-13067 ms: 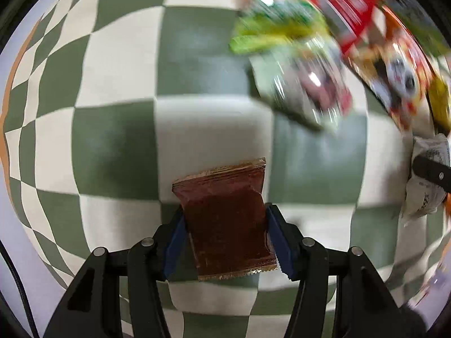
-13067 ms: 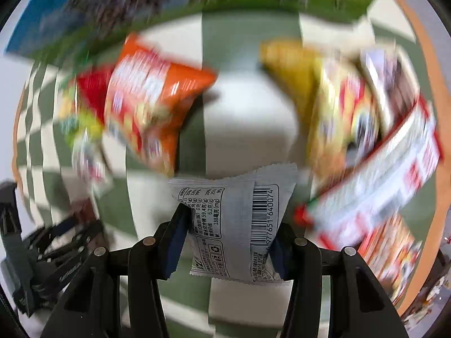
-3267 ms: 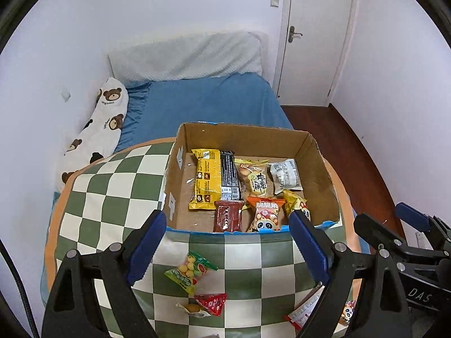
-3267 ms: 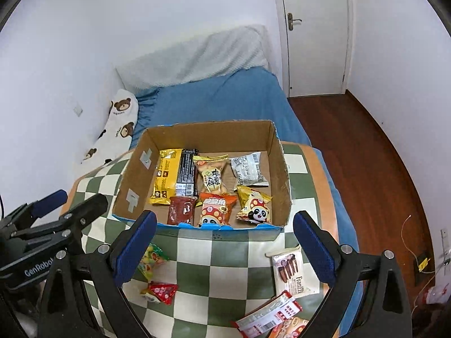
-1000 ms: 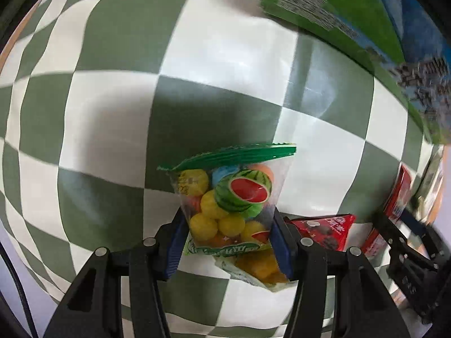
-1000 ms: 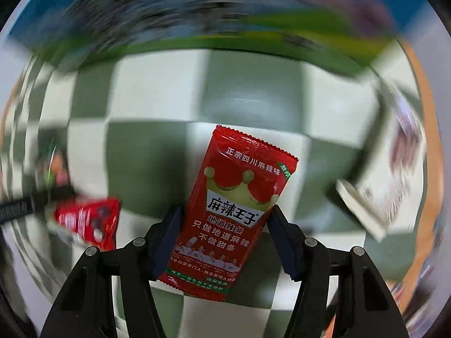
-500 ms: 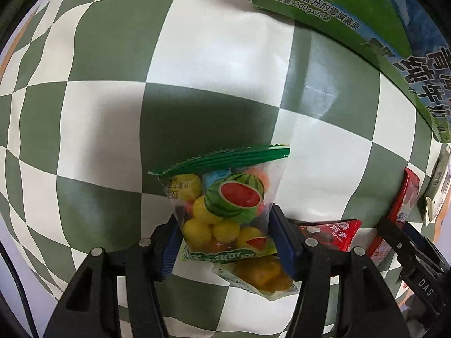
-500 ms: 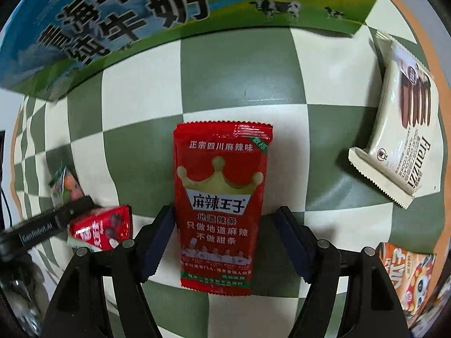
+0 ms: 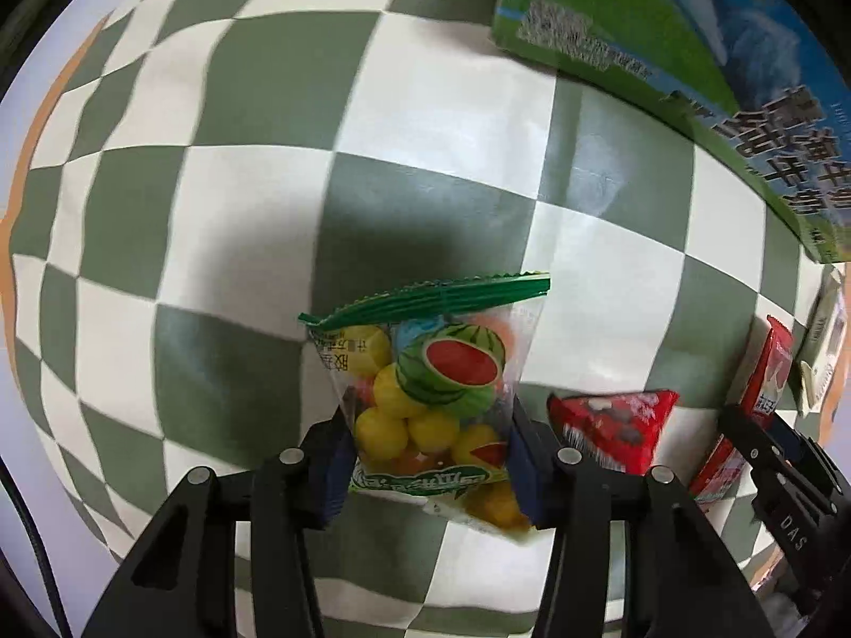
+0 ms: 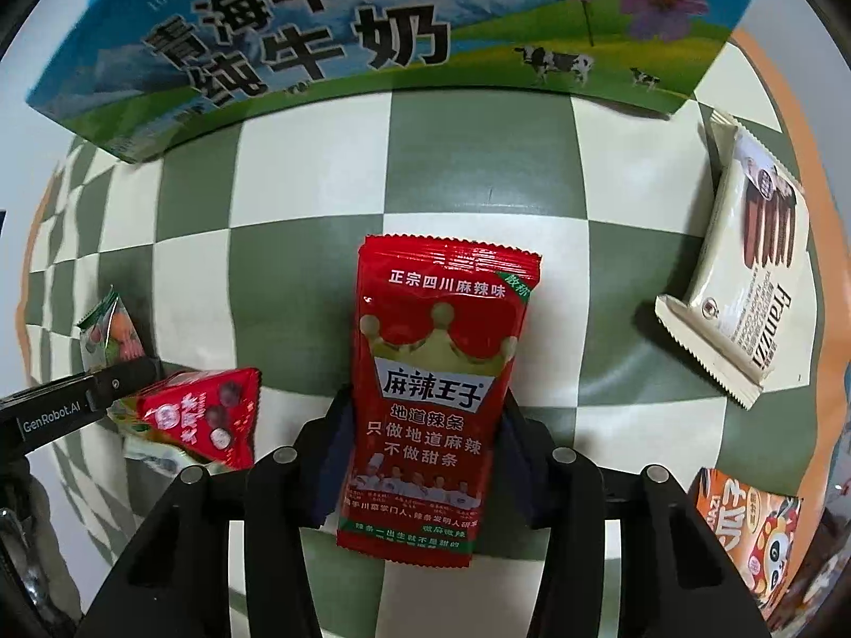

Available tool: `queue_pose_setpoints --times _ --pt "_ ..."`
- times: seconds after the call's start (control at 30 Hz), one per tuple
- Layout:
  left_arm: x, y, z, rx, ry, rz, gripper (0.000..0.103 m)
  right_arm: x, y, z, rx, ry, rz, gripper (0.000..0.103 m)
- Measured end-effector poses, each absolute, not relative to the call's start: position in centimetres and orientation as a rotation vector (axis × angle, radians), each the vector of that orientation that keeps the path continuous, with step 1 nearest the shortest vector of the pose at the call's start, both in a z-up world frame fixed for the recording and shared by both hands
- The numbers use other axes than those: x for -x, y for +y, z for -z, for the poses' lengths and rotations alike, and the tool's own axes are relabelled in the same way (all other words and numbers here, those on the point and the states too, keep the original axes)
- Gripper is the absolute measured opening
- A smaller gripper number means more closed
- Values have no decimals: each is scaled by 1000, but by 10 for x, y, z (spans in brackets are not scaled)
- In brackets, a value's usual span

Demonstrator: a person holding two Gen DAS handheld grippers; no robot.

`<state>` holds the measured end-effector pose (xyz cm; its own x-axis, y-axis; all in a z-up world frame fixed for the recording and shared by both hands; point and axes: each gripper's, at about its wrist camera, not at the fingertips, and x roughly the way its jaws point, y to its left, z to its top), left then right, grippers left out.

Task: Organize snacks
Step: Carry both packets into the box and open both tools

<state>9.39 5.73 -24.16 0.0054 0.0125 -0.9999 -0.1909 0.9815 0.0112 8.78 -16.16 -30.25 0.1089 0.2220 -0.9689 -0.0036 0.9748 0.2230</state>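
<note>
My left gripper (image 9: 428, 465) is shut on a clear fruit-candy bag (image 9: 431, 388) with a green top, held just above the checked tablecloth (image 9: 223, 212). My right gripper (image 10: 425, 457) is shut on a tall red spicy-strip packet (image 10: 436, 388). The same packet shows at the right edge of the left wrist view (image 9: 755, 399). The milk-carton box (image 10: 372, 32) that holds the snacks stands behind, with its printed side wall facing me. It also shows in the left wrist view (image 9: 665, 42).
A small red packet (image 9: 611, 430) and a yellow-candy bag (image 9: 494, 510) lie beside the left gripper. A cream wafer packet (image 10: 744, 287) lies to the right, an orange panda packet (image 10: 750, 531) at lower right. The table's orange edge (image 10: 829, 319) runs along the right.
Both grippers have closed on their packets. The fruit-candy bag has lifted slightly off the yellow-candy bag. The red packet sits tighter between the right fingers.
</note>
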Motion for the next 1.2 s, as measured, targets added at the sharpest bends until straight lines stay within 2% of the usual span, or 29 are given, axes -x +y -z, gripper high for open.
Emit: queue_pose_setpoints --times 0.2,0.37,0.5,0.7,0.93,1.2 --pt "-82 65 207 168 1508 -152 46 -90 -196 263 -252 1409 -220 52" --pt "-85 57 150 206 1420 -81 46 -93 -228 219 -329 1341 -281 52" --pt "-111 35 98 214 1361 29 46 -115 -233 158 -350 1264 -318 52" --pt "-179 -16 72 178 1341 137 46 -194 -231 108 -285 1161 -295 52" --pt "-269 -29 100 91 1430 102 46 -298 -246 113 -162 1179 -205 52" --pt "-318 -21 156 -23 1552 3 47 -360 -257 169 -137 1308 -156 53"
